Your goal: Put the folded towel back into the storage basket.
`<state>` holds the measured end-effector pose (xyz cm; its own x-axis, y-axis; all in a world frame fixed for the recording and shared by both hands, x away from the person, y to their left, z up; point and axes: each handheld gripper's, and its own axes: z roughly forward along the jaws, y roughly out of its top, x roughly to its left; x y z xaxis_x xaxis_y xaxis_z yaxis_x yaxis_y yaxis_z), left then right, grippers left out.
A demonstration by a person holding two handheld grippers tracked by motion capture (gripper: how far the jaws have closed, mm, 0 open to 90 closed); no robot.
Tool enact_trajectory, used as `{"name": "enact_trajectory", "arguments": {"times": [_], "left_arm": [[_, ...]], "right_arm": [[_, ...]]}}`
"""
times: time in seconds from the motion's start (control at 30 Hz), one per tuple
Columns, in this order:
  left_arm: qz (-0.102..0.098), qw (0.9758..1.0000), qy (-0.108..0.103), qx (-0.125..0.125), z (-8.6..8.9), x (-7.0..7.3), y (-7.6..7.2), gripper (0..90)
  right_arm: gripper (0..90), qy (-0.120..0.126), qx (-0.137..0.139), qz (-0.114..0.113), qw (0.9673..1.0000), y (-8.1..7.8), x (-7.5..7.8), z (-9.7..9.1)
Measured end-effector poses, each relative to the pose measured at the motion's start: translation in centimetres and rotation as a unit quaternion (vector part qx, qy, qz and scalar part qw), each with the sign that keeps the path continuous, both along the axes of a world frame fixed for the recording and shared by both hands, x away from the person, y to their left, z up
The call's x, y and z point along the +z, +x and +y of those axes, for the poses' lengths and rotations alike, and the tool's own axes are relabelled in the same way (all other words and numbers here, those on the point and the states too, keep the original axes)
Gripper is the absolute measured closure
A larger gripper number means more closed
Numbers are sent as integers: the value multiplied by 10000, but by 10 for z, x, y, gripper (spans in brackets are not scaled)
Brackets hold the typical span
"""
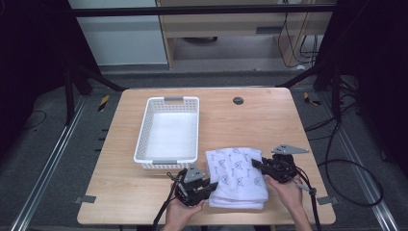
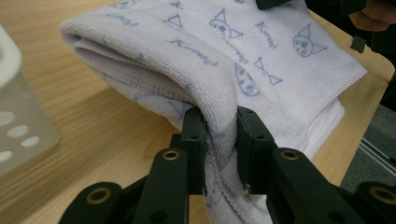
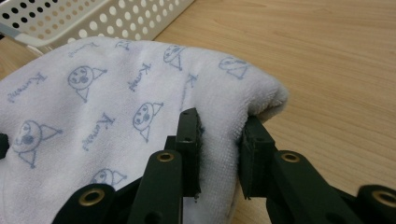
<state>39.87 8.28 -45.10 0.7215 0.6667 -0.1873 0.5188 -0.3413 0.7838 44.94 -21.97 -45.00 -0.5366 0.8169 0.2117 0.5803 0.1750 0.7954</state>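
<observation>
High view shows the folded towel (image 1: 236, 177) lying near the front edge of the table (image 1: 269, 120), right of centre, its white terry cloth printed with small blue cartoon faces. It looks light, soft and limp, several layers thick, so it will likely sag and unfold wherever it is not supported. Best hold is on the thick folded edges at both sides, catching all layers at once. Left gripper (image 1: 213, 185) pinches the towel's left side near the front; in the left gripper view its jaws squeeze a bunched fold. Right gripper (image 1: 255, 164) is clamped on the towel's right edge; the right gripper view shows its jaws pressing the rounded fold. A thin bite could slip off the outer layer. White perforated basket (image 1: 144, 139) stands just behind and left of the towel, toward the table's middle.
</observation>
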Motion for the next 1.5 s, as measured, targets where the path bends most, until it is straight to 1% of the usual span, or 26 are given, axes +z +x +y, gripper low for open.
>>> {"name": "enact_trajectory", "arguments": {"times": [0.17,0.3,0.7,1.1,1.3,1.5], "left_arm": [[-102,9999,-46,7,3,7,-1,742],[-181,9998,-88,31,6,14,-1,742],[-352,9991,-202,102,15,30,-2,742],[-512,9980,-317,170,23,45,-4,742],[-605,9972,-372,224,28,53,-5,742],[-716,9960,-443,313,36,62,-4,742]], "right_arm": [[728,19,-2,-209,9998,-2,7,1],[729,66,-1,-330,9994,-4,14,2],[727,134,8,-586,9982,-6,29,9],[728,220,34,-896,9957,-10,49,15],[728,204,67,-1031,9944,-9,60,21],[729,267,94,-1171,9927,-6,71,29]]}}
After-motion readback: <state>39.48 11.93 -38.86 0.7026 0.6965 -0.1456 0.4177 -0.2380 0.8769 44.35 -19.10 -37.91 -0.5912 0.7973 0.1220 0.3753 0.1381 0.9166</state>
